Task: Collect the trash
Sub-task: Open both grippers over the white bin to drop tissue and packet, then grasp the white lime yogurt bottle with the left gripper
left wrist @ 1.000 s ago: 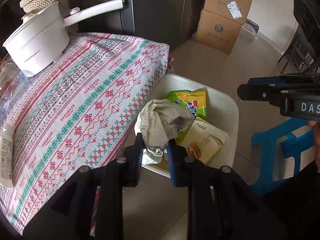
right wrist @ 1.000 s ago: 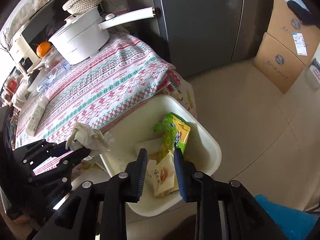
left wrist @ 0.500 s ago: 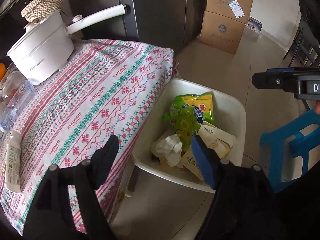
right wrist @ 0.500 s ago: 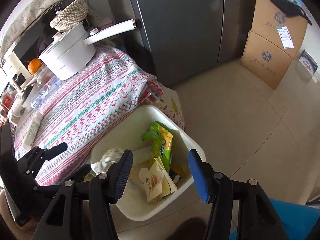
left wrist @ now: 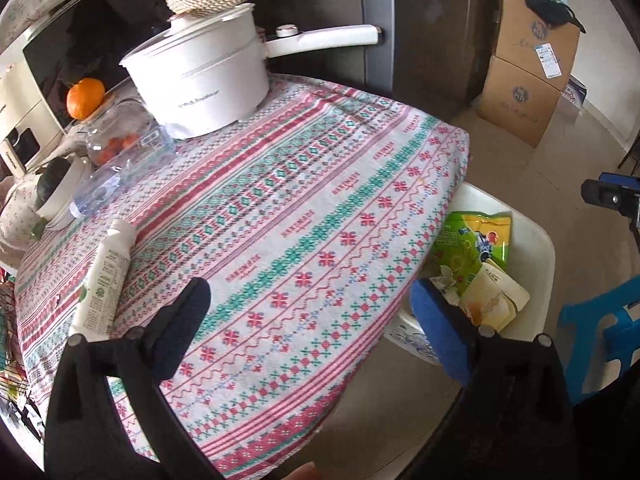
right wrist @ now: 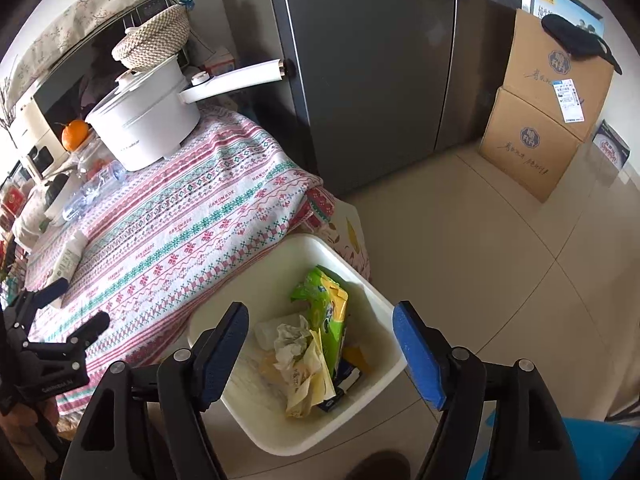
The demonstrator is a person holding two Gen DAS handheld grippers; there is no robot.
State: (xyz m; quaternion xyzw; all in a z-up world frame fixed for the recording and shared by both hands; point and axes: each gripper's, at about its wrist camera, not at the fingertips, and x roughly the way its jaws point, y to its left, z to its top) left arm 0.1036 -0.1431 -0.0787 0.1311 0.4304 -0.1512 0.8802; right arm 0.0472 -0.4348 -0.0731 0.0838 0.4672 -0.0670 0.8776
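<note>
Patterned tablecloth (left wrist: 304, 216): white bottle (left wrist: 105, 280) lying flat. White bin (right wrist: 372, 300): crumpled tissue (right wrist: 292, 338). I hold left gripper (left wrist: 308, 322) and right gripper (right wrist: 320, 344) spread, empty.

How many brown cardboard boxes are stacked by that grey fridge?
2: the lower cardboard box stands on the floor, and the upper cardboard box sits on top of it. Others may be hidden behind.

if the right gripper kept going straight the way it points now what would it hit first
Most likely the trash in the white bin: the open right gripper points down into it, with the crumpled tissue and yellow wrapper lying between its fingers. Depth is unclear, so which one comes first is uncertain.
</note>
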